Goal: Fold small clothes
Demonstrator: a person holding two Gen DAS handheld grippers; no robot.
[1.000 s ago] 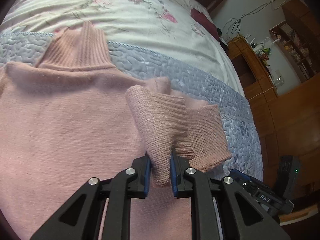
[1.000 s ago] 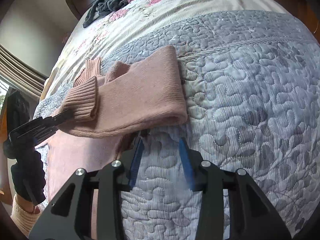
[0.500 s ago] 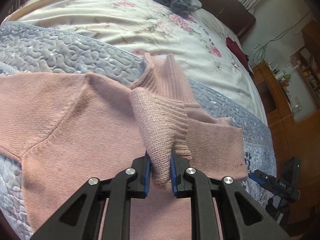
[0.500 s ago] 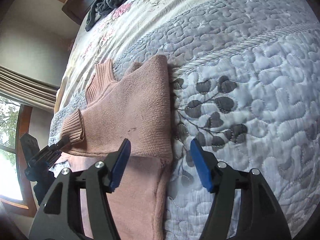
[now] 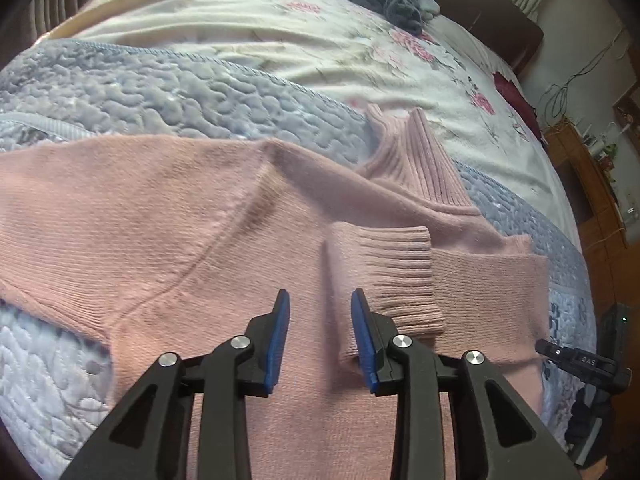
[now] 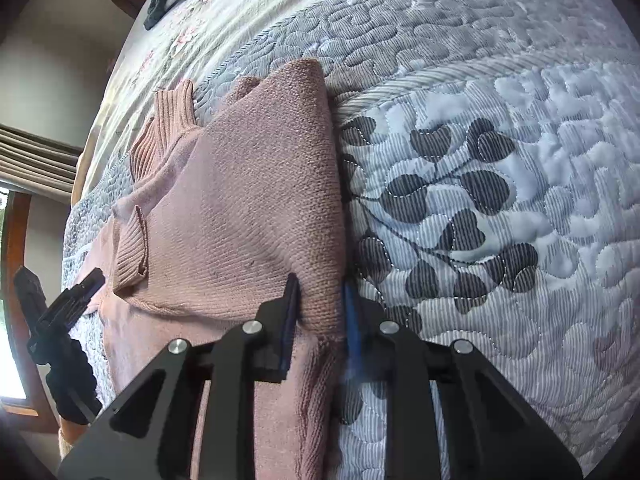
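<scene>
Here the pink sweater (image 5: 208,240) lies flat, its ribbed cuff (image 5: 396,264) folded across.

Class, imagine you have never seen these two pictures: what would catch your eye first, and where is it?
The pink sweater spread across the grey quilt stands out first, with one sleeve folded across its front and the ribbed cuff lying just ahead of the open left tongs. In the right wrist view, the right tongs straddle the sweater's folded edge, beside a dark leaf pattern on the quilt.
</scene>
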